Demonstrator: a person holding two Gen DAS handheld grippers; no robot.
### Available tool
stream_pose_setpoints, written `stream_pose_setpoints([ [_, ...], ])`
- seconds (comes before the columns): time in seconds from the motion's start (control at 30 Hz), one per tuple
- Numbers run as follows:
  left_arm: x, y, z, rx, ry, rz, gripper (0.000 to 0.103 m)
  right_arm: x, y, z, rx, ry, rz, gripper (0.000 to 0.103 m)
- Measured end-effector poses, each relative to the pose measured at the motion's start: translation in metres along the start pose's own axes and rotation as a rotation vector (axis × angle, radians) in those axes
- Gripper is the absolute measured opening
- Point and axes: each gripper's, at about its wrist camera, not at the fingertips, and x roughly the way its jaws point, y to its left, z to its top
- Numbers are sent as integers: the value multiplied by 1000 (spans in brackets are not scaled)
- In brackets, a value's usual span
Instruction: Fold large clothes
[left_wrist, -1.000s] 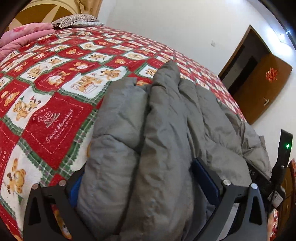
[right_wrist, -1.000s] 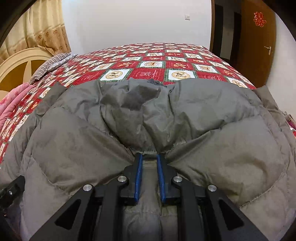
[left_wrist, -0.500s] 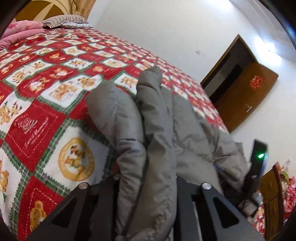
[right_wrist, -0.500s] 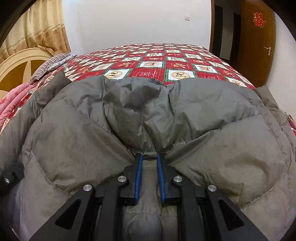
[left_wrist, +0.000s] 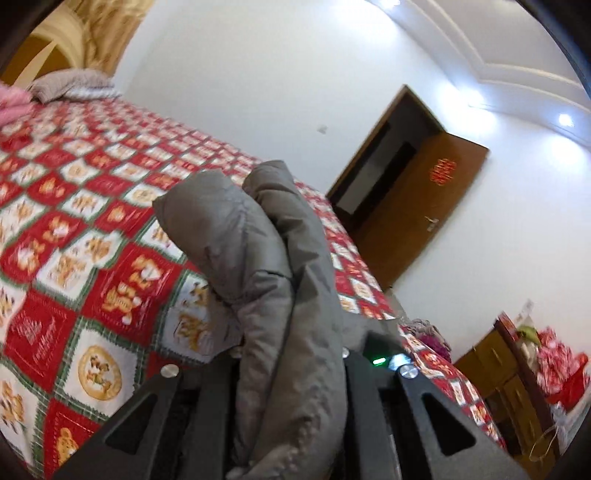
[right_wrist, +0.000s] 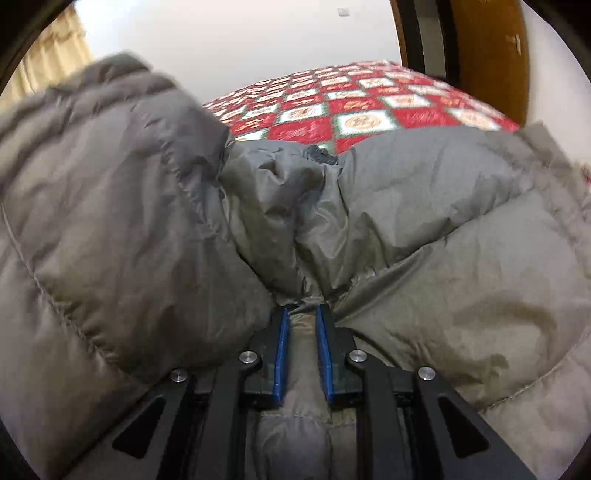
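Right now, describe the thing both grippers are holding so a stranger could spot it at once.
Start at the big bed with its red-and-white teddy-bear quilt. On it lies a grey quilted puffer jacket; the left gripper lifts one bunched part, the right gripper pinches another. It is the bed's only plain grey, puffy item.

A big bed (left_wrist: 92, 229) holds everything. It is covered with a red, white and green checked blanket (right_wrist: 354, 107) with little bear pictures in the squares. A puffy grey coat (right_wrist: 424, 221) lies on the blanket at the near end. At the far end lie a striped grey pillow (left_wrist: 70, 86) and something pink (left_wrist: 11, 101) just beside it.
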Motion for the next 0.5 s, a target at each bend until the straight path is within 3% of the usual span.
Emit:
stream_pose_setpoints([
  [0.07,-17,-16,3,78,-12,-4,13,1,14,-10,56,20,96,18],
  [0.13,-23,-29,3,138,-12,2,13,6,28,-19,149,65,271,18],
  [0.23,-24,-52,-10,298,5,91,13,21,53,-30,218,160,506,14],
  [0.3,-20,-56,-16,345,19,125,13,24,60,-30,184,204,530,13],
  [0.4,-22,-65,-20,381,22,110,13,11,48,-21,143,248,550,13],
  [0.5,-12,-78,-28,406,48,111,13,-28,7,-9,114,190,530,13],
])
